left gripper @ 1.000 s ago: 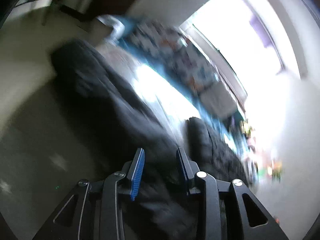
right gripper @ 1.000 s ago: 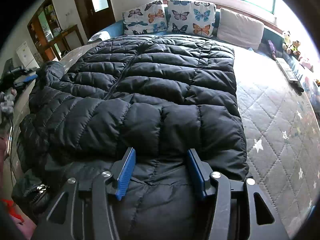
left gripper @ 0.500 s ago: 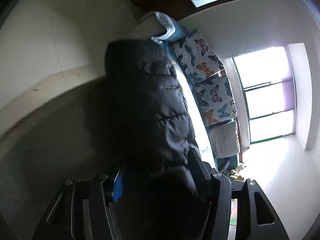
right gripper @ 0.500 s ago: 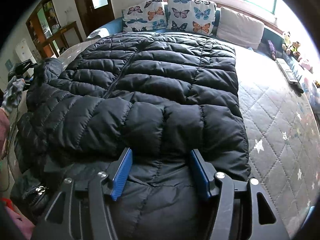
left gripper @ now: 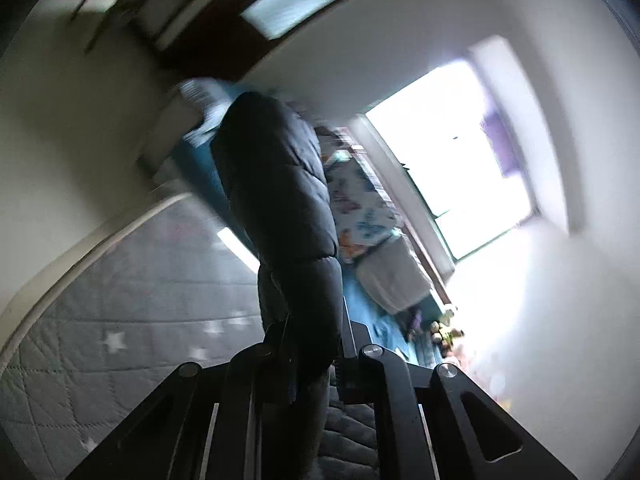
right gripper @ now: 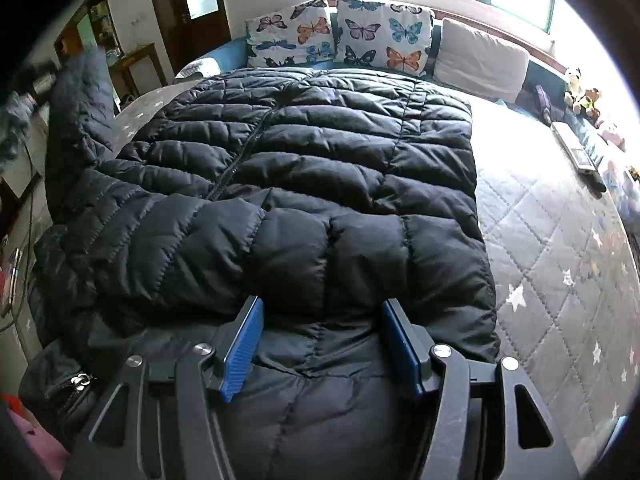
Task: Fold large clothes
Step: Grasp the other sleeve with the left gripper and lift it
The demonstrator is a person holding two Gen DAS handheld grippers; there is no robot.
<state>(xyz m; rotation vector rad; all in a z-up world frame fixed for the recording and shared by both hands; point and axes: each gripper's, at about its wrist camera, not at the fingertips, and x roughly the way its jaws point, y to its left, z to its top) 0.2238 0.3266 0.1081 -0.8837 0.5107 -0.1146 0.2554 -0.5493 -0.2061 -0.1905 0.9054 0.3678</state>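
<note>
A black quilted puffer jacket [right gripper: 320, 184] lies spread over the bed, zip up, its hem toward the butterfly pillows. My right gripper [right gripper: 320, 344] hovers low over its near end. The blue pads [right gripper: 244, 344] stand wide apart with puffy fabric bulging between them, not pinched. My left gripper [left gripper: 308, 344] is shut on the jacket's sleeve [left gripper: 280, 200], which stands up from its fingers in the blurred left wrist view. In the right wrist view that raised sleeve [right gripper: 80, 92] shows at the far left, lifted off the bed.
The grey star-quilted bed cover [right gripper: 560, 260] lies bare to the right of the jacket. Butterfly pillows [right gripper: 360, 36] and a beige pillow [right gripper: 480, 60] line the head end. A remote [right gripper: 576, 152] and soft toys [right gripper: 580, 88] sit by the window. A dark door [right gripper: 188, 12] and a wooden desk [right gripper: 132, 64] stand at the left.
My left gripper closed on the sleeve and swung it upward off the bed's edge. The right gripper kept its place while its jaws widened slightly.
</note>
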